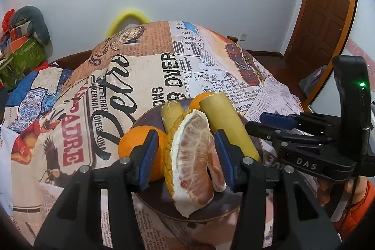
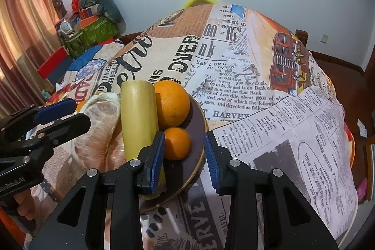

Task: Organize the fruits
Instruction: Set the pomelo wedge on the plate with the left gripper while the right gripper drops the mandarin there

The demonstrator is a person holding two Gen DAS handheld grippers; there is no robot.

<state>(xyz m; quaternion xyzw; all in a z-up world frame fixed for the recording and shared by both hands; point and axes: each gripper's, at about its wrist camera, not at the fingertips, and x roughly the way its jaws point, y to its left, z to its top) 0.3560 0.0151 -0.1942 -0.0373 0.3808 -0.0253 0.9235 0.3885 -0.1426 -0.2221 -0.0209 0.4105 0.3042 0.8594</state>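
Note:
A dark round plate [image 1: 218,212] [image 2: 199,123] holds the fruit. On it lie a peeled pomelo wedge [image 1: 192,161] [image 2: 98,123], two pale yellow sugarcane pieces [image 1: 225,123] [image 1: 172,115] [image 2: 138,118], and oranges [image 1: 131,147] [image 2: 172,102] [image 2: 177,143]. My left gripper [image 1: 185,158] is open, its blue pads on either side of the pomelo wedge with gaps showing. My right gripper [image 2: 185,156] is open above the plate's right part, just in front of the small orange. Each gripper shows in the other's view [image 1: 302,139] [image 2: 42,128].
The table is covered with a newspaper-print cloth [image 1: 145,76] [image 2: 269,109]. Boxes and a grey cushion [image 1: 25,39] [image 2: 93,20] are piled at the far left. A wooden door [image 1: 328,4] is at the right, and a yellow chair back [image 1: 129,18] is behind the table.

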